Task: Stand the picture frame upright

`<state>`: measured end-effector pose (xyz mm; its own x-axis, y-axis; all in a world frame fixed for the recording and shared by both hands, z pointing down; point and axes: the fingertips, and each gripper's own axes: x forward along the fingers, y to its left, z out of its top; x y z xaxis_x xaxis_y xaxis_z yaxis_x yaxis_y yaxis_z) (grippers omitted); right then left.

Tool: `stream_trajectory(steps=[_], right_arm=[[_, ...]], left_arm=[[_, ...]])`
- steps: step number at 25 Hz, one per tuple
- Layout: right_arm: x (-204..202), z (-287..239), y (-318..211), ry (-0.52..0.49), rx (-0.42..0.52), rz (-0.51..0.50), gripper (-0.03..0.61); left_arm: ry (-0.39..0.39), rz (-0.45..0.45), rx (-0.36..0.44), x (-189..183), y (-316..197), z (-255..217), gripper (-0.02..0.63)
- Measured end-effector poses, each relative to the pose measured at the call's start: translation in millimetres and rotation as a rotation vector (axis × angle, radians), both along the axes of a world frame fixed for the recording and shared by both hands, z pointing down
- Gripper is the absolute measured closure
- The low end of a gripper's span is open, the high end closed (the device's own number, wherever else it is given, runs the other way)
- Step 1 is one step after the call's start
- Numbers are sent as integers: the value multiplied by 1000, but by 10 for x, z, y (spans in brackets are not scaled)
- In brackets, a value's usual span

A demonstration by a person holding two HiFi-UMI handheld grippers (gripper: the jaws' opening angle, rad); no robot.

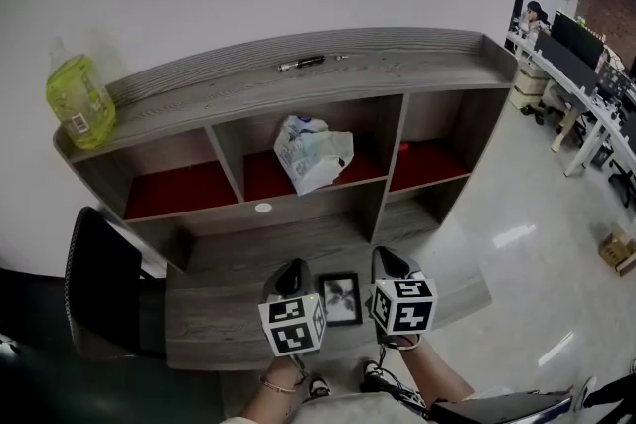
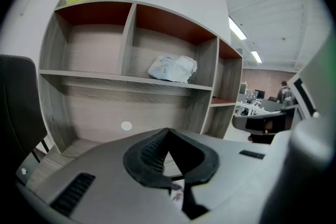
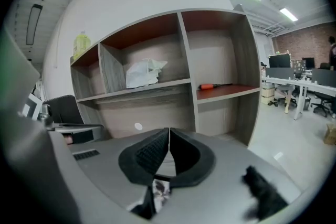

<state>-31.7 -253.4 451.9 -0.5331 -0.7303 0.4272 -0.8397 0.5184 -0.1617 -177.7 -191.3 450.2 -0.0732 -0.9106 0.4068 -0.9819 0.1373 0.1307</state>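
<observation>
A small black picture frame (image 1: 340,299) with a dark plant print lies flat on the grey wooden desk (image 1: 219,318), near the front edge. My left gripper (image 1: 290,273) hovers just left of it and my right gripper (image 1: 389,260) just right of it, so the frame lies between the two. Both point toward the shelf unit. In the left gripper view the jaws meet at their tips with nothing held, and a sliver of the frame (image 2: 177,194) shows beneath them. The right gripper view shows the same: tips together, the frame (image 3: 159,189) below.
A shelf unit (image 1: 397,129) rises behind the desk. It holds a crumpled plastic bag (image 1: 313,152) in the middle compartment, a red-handled screwdriver (image 3: 212,85) at right, a yellow bottle (image 1: 79,99) and a pen (image 1: 301,64) on top. A black chair (image 1: 99,283) stands at left.
</observation>
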Motion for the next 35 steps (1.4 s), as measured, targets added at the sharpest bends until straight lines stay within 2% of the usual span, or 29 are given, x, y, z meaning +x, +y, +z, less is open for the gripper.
stream_trajectory(steps=[11,16,26,35], right_arm=[[-24,307,-113,20,-68,-63,546],[-49,619,-86,32,-130,-64,546],[6,1312,44,71,-257,-42,546],[27,1921,407,110,-363,-38,546]], left_arm=[[35,-90,-66,-55,34,327,612],[58,-113,-125,-122,57,631,612],[101,-99,-233,-41,132,1264,612],[125,-58,-339,93,371,1841,612]])
